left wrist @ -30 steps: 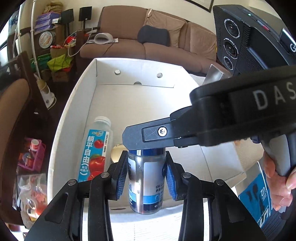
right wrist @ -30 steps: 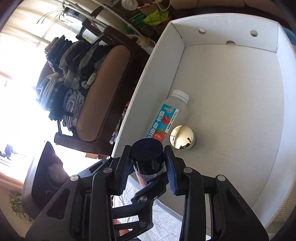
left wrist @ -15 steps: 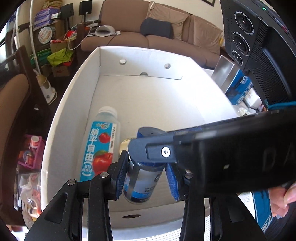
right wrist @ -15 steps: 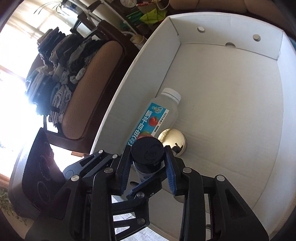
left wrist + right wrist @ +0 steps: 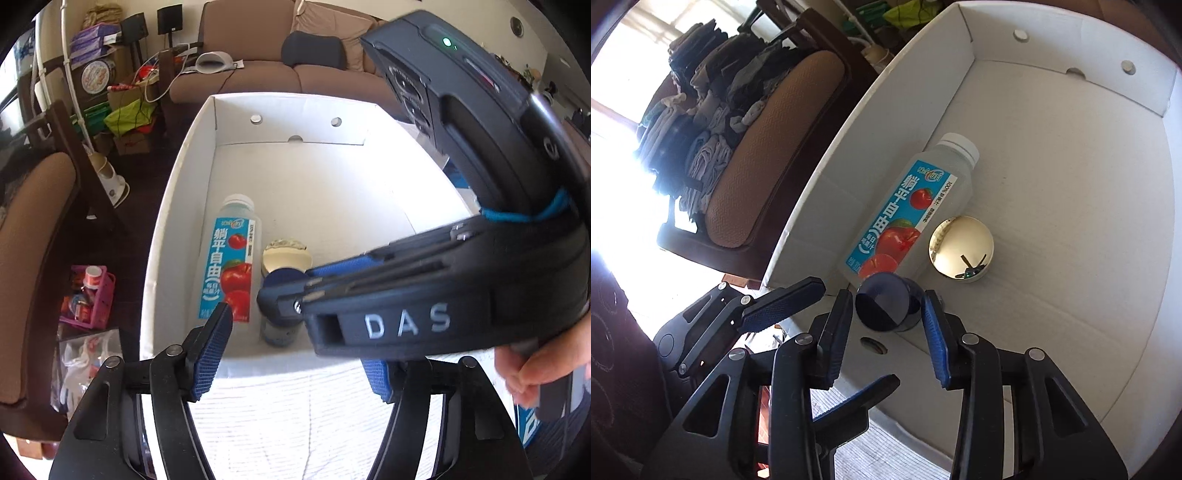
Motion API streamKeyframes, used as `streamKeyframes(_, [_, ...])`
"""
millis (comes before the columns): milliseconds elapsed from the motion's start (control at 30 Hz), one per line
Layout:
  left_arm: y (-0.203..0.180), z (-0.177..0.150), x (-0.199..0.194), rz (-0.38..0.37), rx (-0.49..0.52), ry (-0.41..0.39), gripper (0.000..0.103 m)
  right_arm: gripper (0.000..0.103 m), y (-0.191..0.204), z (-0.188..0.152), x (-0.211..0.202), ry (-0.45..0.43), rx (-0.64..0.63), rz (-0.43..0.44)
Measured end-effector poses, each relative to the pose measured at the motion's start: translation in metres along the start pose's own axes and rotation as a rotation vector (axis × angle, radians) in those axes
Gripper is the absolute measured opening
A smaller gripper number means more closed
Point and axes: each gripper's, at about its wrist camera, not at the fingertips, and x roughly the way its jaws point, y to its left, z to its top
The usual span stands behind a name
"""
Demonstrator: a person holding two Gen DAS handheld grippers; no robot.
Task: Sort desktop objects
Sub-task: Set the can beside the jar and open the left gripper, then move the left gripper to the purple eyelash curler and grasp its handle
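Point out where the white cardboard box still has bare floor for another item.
The far half of the white cardboard box, toward the wall with round holes, and the whole side beyond the gold domed lid are bare. The near corner is crowded: clear apple-juice bottle, lid, and dark-capped blue-labelled bottle.

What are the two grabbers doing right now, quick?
Left gripper: open, holding nothing.
Right gripper: around the dark-capped bottle in the white box; a small gap shows, so grip cannot be told.
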Motion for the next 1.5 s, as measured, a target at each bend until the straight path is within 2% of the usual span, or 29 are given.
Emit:
streamKeyframes(133, [0.008, -0.005, -0.009, 0.007, -0.027, -0.014, 0.070, 0.040, 0.004, -0.002, -0.011, -0.017, -0.009, -0.038])
streamKeyframes(167, [0.009, -0.005, -0.011, 0.008, -0.035, -0.019, 0.074, 0.043, 0.004, -0.003, -0.014, -0.023, -0.007, -0.039])
streamKeyframes(233, [0.008, -0.005, -0.013, 0.017, -0.041, -0.024, 0.081, 0.059, 0.001, -0.006, -0.023, -0.039, 0.005, -0.044])
streamKeyframes(400, [-0.002, -0.004, -0.016, 0.047, -0.026, -0.019, 0.087, 0.085, -0.006, -0.014, -0.046, -0.080, 0.030, -0.070])
streamKeyframes(500, [-0.011, -0.007, -0.021, 0.040, -0.003, -0.024, 0.094, 0.100, -0.008, -0.021, -0.062, -0.100, 0.010, -0.100])
streamKeyframes(733, [-0.040, -0.003, -0.036, 0.021, 0.013, -0.037, 0.095, 0.101, -0.016, -0.040, -0.100, -0.133, -0.007, -0.103])
streamKeyframes(833, [-0.058, 0.004, -0.042, -0.014, 0.008, -0.051, 0.102, 0.103, -0.029, -0.053, -0.118, -0.150, 0.008, -0.102])
streamKeyframes(967, [-0.091, 0.014, -0.043, -0.066, 0.006, -0.045, 0.103, 0.103, -0.055, -0.070, -0.146, -0.178, 0.036, -0.119])
streamKeyframes(1167, [-0.162, 0.031, -0.038, -0.103, 0.072, -0.057, 0.103, 0.103, -0.118, -0.101, -0.206, -0.249, 0.101, -0.138])
streamKeyframes(1333, [-0.230, 0.041, -0.024, -0.126, 0.145, -0.067, 0.103, 0.103, -0.182, -0.134, -0.255, -0.287, 0.134, -0.240])
streamKeyframes(1500, [-0.295, 0.043, 0.010, -0.157, 0.198, -0.045, 0.103, 0.103, -0.243, -0.171, -0.294, -0.347, 0.175, -0.328])
